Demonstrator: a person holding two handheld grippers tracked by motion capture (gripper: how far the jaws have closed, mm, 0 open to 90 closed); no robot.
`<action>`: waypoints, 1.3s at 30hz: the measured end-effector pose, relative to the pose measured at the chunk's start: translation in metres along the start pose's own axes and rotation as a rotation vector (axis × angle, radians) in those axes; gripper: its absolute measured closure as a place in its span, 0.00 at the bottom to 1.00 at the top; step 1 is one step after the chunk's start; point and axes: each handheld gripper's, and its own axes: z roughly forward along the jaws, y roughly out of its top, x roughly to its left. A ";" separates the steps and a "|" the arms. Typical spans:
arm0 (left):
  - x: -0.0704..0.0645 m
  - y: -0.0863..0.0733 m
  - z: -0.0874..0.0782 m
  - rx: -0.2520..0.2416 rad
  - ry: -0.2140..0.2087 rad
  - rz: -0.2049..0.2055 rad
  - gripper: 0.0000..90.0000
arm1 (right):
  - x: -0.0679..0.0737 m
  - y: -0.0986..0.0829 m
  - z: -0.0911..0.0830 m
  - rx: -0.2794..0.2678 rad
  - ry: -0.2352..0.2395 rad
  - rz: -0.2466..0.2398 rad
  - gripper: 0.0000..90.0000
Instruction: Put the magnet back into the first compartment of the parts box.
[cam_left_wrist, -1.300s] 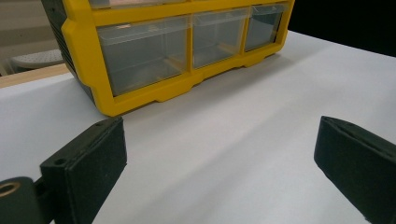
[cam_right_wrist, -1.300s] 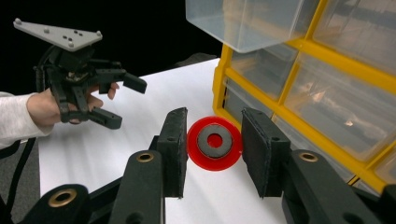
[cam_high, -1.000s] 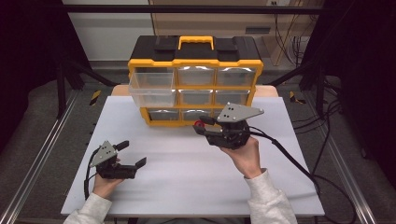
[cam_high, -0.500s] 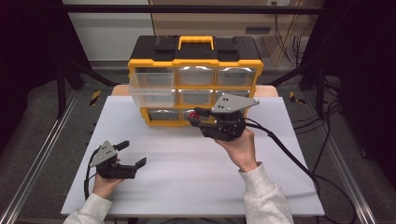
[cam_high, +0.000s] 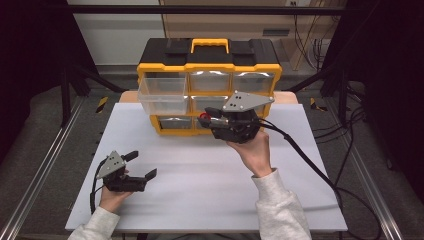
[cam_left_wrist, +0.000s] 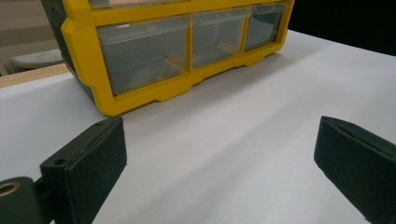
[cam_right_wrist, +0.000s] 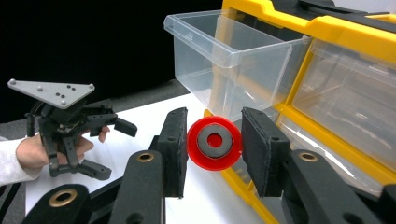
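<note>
One red ring (cam_right_wrist: 214, 143) sits pinched in the right gripper (cam_right_wrist: 214, 145), near one pulled-out clear drawer (cam_right_wrist: 232, 65). One left gripper (cam_high: 134, 173) rests wide open on the bench (cam_high: 200, 190), holding nothing.

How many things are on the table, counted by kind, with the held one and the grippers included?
Yellow and black drawer organizer: 1
Red disc with dark ring, held in the right gripper: 1
Grippers, the right one and the left gripper: 2
Total: 4
</note>
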 end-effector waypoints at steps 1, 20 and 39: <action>0.000 0.000 0.000 0.000 0.000 0.000 0.02 | -0.001 0.001 0.001 0.003 -0.001 0.001 0.69; 0.000 0.000 0.000 -0.001 -0.002 0.000 0.02 | -0.002 0.030 0.015 -0.012 -0.007 -0.011 0.69; 0.000 0.000 0.000 0.000 -0.005 0.001 0.02 | -0.006 0.055 0.035 -0.012 -0.030 -0.024 0.69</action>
